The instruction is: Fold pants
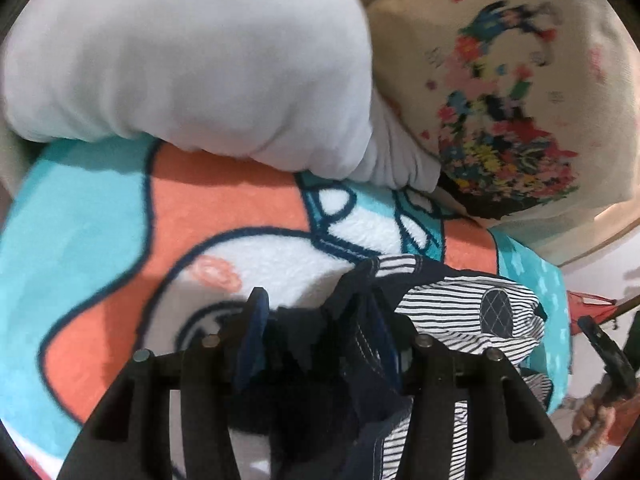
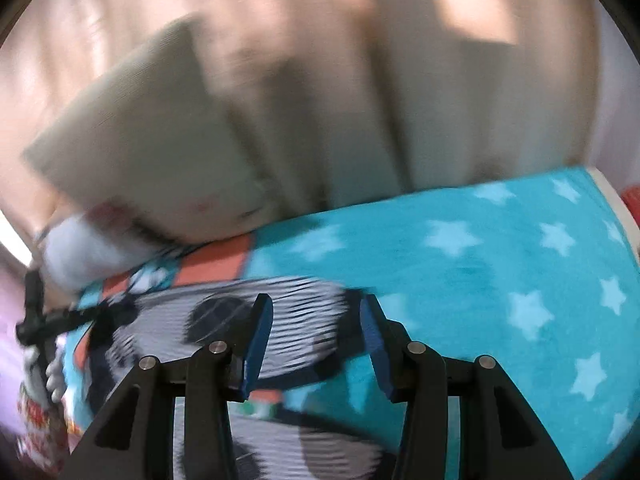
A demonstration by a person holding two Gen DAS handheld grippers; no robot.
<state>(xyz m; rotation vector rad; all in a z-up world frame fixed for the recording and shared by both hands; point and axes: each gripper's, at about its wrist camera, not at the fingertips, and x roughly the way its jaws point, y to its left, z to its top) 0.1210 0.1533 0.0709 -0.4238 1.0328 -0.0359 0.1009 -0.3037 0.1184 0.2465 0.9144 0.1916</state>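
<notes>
Cartoon fleece blanket (image 1: 100, 216) under striped pants (image 1: 472, 312).
On the blanket, left gripper (image 1: 320, 320) clenched on the pants' dark fabric; right gripper (image 2: 316, 328) released above the pants.

One pair of striped pants (image 1: 472, 312), one cartoon blanket (image 1: 80, 240), two pillows: one white (image 1: 180, 60), one floral (image 1: 500, 120); two grippers (image 1: 320, 340) (image 2: 316, 344).

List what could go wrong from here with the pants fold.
1. The left hand-held gripper pinches a bunched wad of the striped pants, so the fold may come out crooked.
2. The right hand-held gripper is open and holds nothing; that side could sag onto the blanket.
</notes>
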